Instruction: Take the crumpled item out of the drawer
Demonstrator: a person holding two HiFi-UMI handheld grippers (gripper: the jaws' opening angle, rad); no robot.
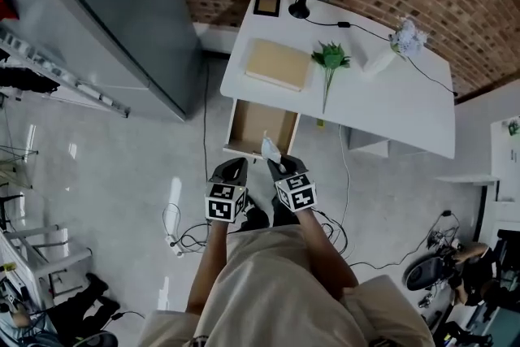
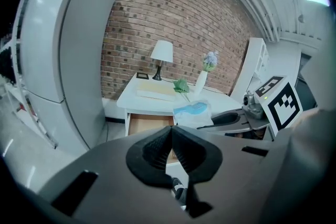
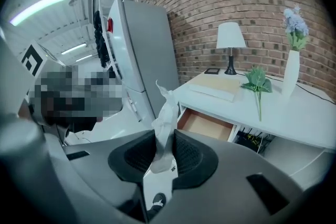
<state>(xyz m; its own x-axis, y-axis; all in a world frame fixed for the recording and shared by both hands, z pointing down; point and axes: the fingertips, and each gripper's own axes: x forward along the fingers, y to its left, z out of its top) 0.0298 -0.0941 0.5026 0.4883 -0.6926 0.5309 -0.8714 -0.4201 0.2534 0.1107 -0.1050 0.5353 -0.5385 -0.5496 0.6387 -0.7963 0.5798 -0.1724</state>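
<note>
Right gripper (image 3: pixel 164 152) pinches the crumpled item (image 3: pixel 165 123); left gripper (image 2: pixel 170 149) jaws pressed together, empty. Grip firm, clear of the drawer (image 1: pixel 252 126) at twelve o'clock.

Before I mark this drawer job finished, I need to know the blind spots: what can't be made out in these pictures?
Back of the open wood-lined drawer: under the white desk top in all three views, so leftovers cannot be ruled out.
Lower end of the crumpled white item with blue print: covered by the right gripper's pads; its kind is unclear.
Content of the small black frame: too small in every view.
</note>
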